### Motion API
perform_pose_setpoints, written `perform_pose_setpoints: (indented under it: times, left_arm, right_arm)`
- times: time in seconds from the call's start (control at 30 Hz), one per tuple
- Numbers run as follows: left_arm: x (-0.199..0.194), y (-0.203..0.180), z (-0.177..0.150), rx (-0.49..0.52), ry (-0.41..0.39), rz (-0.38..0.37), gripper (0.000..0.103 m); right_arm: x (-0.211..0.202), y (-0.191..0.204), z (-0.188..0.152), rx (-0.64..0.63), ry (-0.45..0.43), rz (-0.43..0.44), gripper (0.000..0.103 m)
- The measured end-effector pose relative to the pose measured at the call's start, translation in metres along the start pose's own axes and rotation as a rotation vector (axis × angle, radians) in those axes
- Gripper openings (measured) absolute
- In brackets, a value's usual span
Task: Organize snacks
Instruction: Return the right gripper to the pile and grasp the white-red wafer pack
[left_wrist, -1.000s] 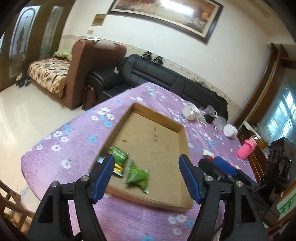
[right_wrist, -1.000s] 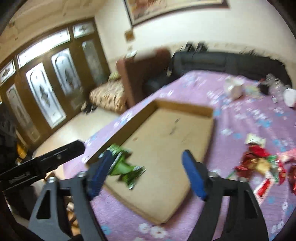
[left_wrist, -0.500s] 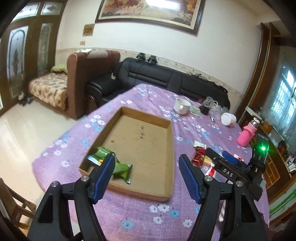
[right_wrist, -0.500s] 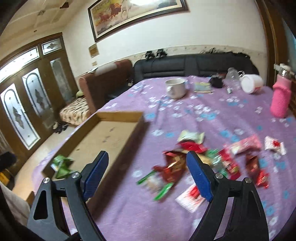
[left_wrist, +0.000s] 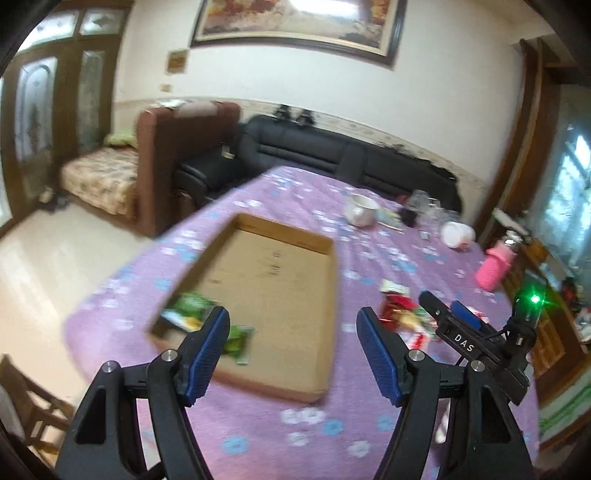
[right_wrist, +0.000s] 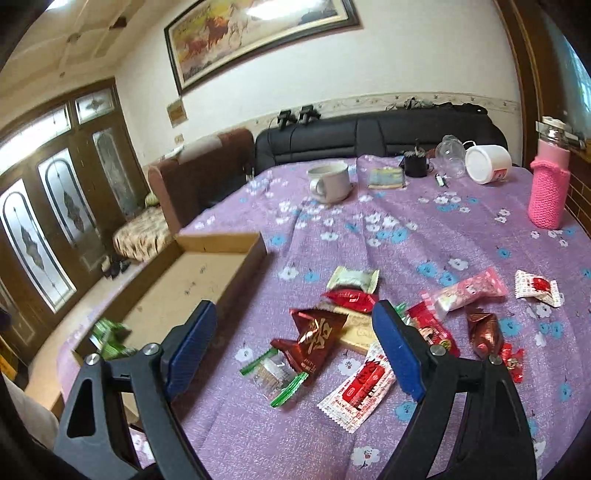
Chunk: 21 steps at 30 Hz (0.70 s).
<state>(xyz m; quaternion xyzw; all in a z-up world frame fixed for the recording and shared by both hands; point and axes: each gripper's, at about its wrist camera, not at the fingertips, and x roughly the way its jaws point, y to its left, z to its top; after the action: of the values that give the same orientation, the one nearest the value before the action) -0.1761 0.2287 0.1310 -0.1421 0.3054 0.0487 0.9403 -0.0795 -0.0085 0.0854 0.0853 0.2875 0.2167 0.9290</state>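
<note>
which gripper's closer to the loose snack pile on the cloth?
Right. The right gripper hangs open directly over the snack pile; the left gripper is beside it, over the cardboard tray.

Tray (left_wrist: 280, 280) floor mostly bare; snack pile (right_wrist: 369, 332) cluttered.

Shallow cardboard tray (right_wrist: 221, 245) on purple cloth — green snack packets (left_wrist: 192, 308) in its near corner; mixed red, pink, white snack packets (right_wrist: 354, 328) scattered flat beside it.

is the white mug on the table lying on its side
No, the white mug stands upright on the purple tablecloth, its open rim facing up and its handle at the side.
</note>
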Motion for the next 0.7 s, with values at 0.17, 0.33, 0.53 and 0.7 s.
perform_pose_setpoints:
  times: [0.17, 0.33, 0.53, 0.7]
  left_arm:
    - [0.052, -0.035, -0.013, 0.024, 0.108, -0.174, 0.07]
    - [0.069, -0.061, -0.019, 0.09, 0.146, -0.275, 0.07]
    - [0.076, -0.059, -0.025, 0.121, 0.171, -0.27, 0.069]
    - [0.09, -0.06, -0.022, 0.149, 0.206, -0.225, 0.069]
  right_arm:
    - [-0.035, -0.022, -0.004, -0.047, -0.003, -0.033, 0.087]
    - [-0.041, -0.08, -0.024, 0.036, 0.134, -0.112, 0.086]
    - [-0.025, -0.102, -0.025, 0.109, 0.227, -0.07, 0.086]
    - [0.024, -0.068, -0.027, 0.072, 0.331, -0.068, 0.082]
